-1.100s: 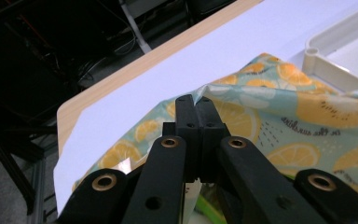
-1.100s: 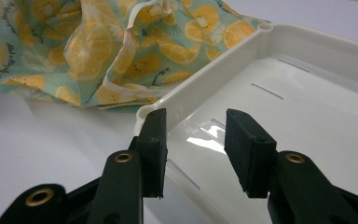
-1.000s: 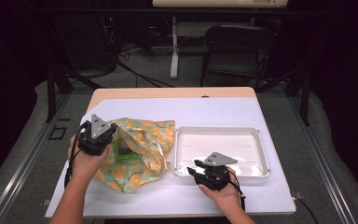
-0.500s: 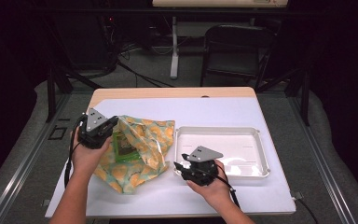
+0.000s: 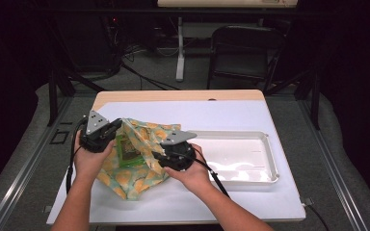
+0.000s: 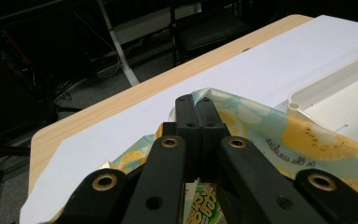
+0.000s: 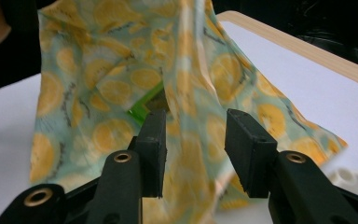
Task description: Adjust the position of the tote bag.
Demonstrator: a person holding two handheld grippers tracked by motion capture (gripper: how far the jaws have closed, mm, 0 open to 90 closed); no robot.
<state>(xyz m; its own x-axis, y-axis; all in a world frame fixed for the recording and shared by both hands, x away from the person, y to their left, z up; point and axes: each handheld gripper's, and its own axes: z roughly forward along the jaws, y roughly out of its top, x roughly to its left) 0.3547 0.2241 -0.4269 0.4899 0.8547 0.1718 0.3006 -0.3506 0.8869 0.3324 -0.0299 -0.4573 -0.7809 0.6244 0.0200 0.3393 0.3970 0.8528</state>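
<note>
A lemon-print fabric bag (image 5: 139,175) lies on the white table sheet, its mouth lifted at the left. My left gripper (image 5: 117,124) is shut on the bag's upper rim; in the left gripper view the fabric (image 6: 261,126) comes out past the closed jaws of that gripper (image 6: 196,100). A green packet (image 5: 127,150) sits inside the open mouth, and its corner (image 6: 206,205) peeks below the jaws. My right gripper (image 5: 157,156) is open at the bag's right side, with a fold of the fabric (image 7: 193,93) hanging just ahead of the gripper (image 7: 193,128). The green packet (image 7: 142,106) shows behind that fold.
A white tray (image 5: 269,144) stands to the right of the bag, its corner (image 6: 294,105) close to the fabric. The wooden table edge (image 5: 178,95) runs along the back. A dark chair (image 5: 241,48) and cables are beyond the table.
My right gripper has moved left and up from the tray's front edge to the bag's right side, still open. The left gripper has kept the bag's rim raised, almost still.
</note>
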